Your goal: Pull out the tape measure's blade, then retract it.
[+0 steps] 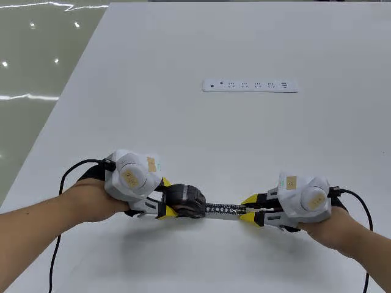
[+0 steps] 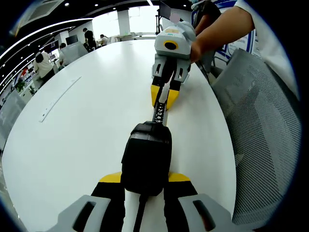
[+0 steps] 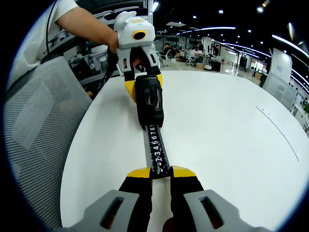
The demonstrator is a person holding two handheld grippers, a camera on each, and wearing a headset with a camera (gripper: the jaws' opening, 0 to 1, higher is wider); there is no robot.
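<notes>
Tape measure (image 1: pixel 184 200) lay on its side on the near edge of the white table (image 1: pixel 244 134), left of centre, a dark case. The blade (image 1: pixel 225 209) ran out of it to the right, just above the tabletop, with only a short length showing. In the right gripper view the printed numbers on the blade (image 3: pixel 156 147) went up to about nine before the case (image 3: pixel 149 99).

Left gripper (image 1: pixel 168 198) had its yellow-tipped fingers clamped on the case from either side; in the left gripper view the case (image 2: pixel 146 157) sat gripped between the two jaws. Right gripper (image 1: pixel 249 209) was to the right, its fingers closed tight on the free end of the blade, the tips almost meeting over it in the right gripper view (image 3: pixel 161 172). The two grippers faced each other along one line, near each other.

A white power strip (image 1: pixel 249 85) lay far back on the table, well apart from the work. A mesh chair back (image 2: pixel 260 125) stood beside the table's near edge.

Step, as a judgement: pull-out, early, since little blade was out. Retract not yet done.

The next move probably called for the right gripper to draw away to the right along the blade's own line, with the left holding the case steady and low. The pinch on the blade end needed to stay firm, or it could slip and snap back.
</notes>
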